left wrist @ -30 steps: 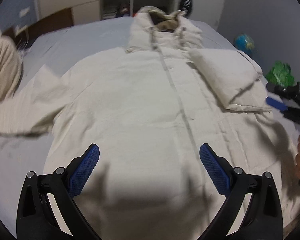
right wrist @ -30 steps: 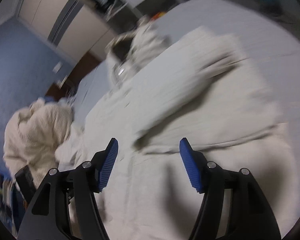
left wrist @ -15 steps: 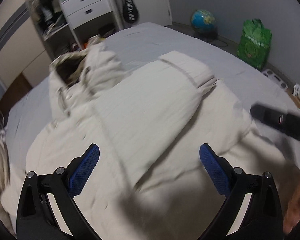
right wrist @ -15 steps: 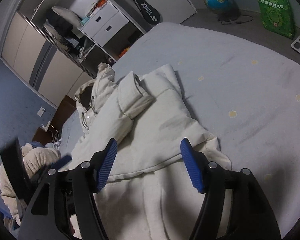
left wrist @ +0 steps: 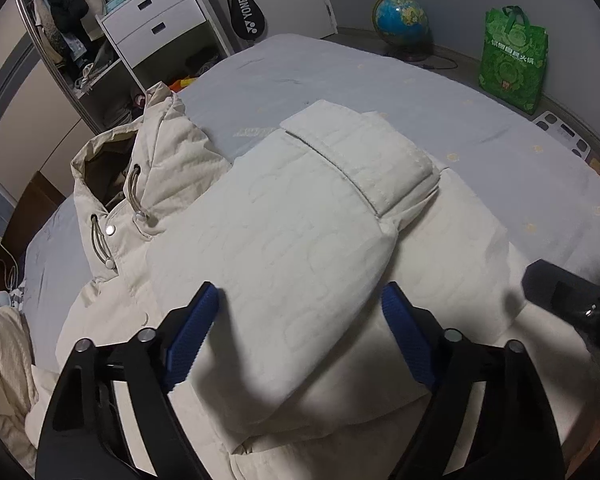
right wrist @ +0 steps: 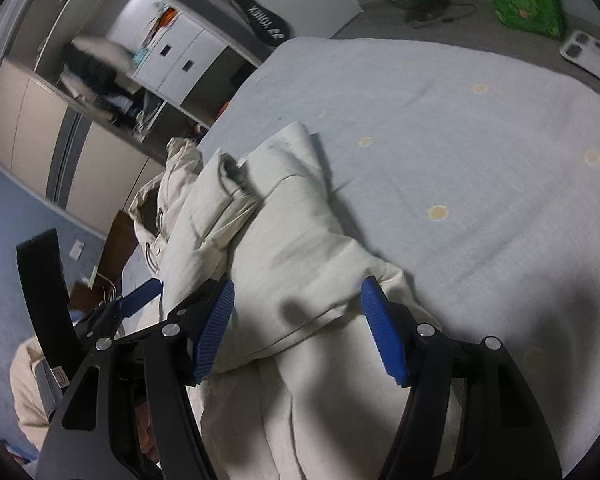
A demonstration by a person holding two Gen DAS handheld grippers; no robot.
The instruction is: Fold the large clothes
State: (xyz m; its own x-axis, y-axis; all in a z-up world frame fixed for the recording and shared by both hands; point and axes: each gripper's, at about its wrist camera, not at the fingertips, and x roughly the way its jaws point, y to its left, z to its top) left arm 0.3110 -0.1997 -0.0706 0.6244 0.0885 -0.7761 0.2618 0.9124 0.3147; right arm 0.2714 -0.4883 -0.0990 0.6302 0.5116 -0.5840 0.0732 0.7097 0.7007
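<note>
"What are the tongs doing?"

"The left tongs [left wrist: 300, 334] are wide apart, holding nothing, just above the folded sleeve [left wrist: 300, 216]. The right tongs [right wrist: 298, 330] are wide apart too, over the coat's [right wrist: 300, 264] edge."

"Where is the coat?"

"The big cream coat lies flat on the bed [left wrist: 340, 68]. One sleeve is folded across its front. The hood [left wrist: 140, 152] points at the white drawers [left wrist: 156, 20]."

"Anything else?"

"A globe [left wrist: 400, 20] and a green bag [left wrist: 514, 58] sit on the floor past the bed."
</note>
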